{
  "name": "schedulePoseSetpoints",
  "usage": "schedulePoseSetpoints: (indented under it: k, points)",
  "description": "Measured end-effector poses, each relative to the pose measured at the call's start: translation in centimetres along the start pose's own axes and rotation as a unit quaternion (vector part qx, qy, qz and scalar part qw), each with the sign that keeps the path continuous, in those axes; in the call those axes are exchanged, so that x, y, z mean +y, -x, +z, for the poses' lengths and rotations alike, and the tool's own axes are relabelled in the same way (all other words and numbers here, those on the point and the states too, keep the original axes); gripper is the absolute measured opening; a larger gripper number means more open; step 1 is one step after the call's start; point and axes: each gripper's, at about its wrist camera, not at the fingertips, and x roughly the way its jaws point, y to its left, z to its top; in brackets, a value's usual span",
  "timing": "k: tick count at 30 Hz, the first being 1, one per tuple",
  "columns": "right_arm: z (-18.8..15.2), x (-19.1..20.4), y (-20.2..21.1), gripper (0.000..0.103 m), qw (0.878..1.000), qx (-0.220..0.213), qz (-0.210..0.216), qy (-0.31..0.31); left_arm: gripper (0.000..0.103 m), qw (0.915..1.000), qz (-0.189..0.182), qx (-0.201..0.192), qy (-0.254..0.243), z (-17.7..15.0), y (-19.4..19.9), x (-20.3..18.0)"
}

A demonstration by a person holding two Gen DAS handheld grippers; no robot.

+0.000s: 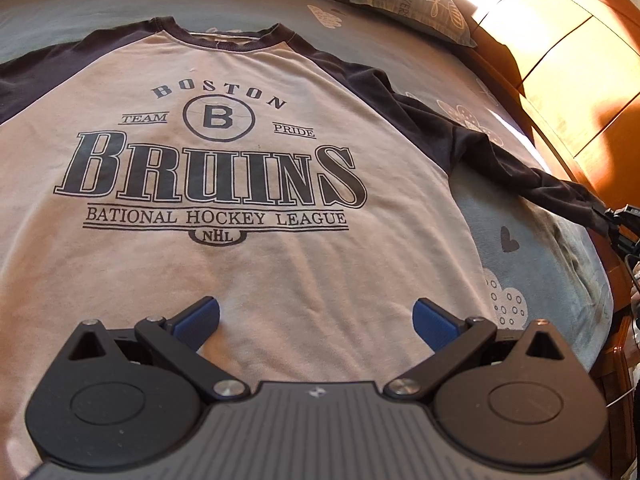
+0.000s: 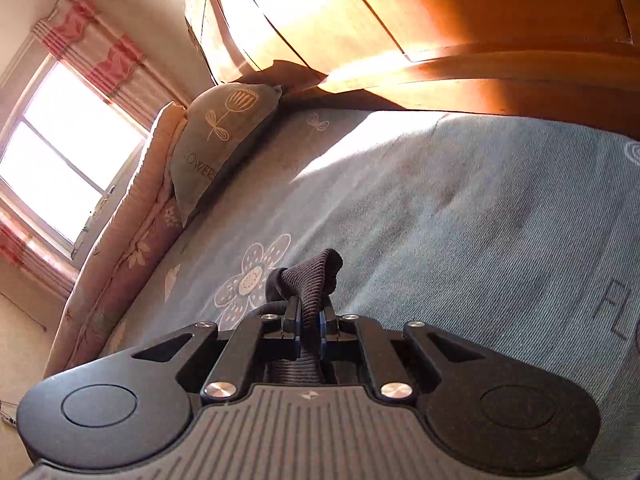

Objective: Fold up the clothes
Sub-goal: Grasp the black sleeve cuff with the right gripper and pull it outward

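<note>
A: Start at the right gripper [image 2: 310, 320]. What are its fingers doing?

B: They are pinched together on the ribbed cuff [image 2: 316, 276] of the dark sleeve [image 1: 500, 148]. A fold of the cuff pokes up past the fingertips, and more ribbed cloth runs back between the jaws.

A: And the left gripper [image 1: 316, 318]?

B: Spread wide, blue pads [image 1: 202, 320] well apart, nothing between them. It hangs over the lower part of the shirt [image 1: 240, 260], and I can't tell whether it touches the cloth.

A: Where does the shirt lie?

B: Flat and face up on the blue bedspread [image 1: 540, 272], collar away from the left camera. White body, dark raglan sleeves, a "Boston Bruins" print across the chest. The sleeve on the right of that view stretches out toward the bed's edge, its end lifted where the right gripper has it.

A: Beyond that?

B: A blue pillow [image 2: 224, 136] with flower outlines near the wooden headboard [image 2: 460, 40], then a window [image 2: 60, 152] with pink striped curtains.
</note>
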Motion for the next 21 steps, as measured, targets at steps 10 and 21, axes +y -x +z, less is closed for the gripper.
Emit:
schedulePoseSetpoints:
  k: [10,21]
  points:
    - [5.3,-0.9,1.4,0.010,0.997,-0.005,-0.067,0.040,0.102,0.9999,0.007,0.004,-0.007,0.0,-0.3,-0.3]
    - [7.0,-1.7,-2.4,0.018,0.985,-0.021,-0.158,0.060,0.102,0.9998,0.013,0.009,-0.012,0.3,-0.6,-0.5]
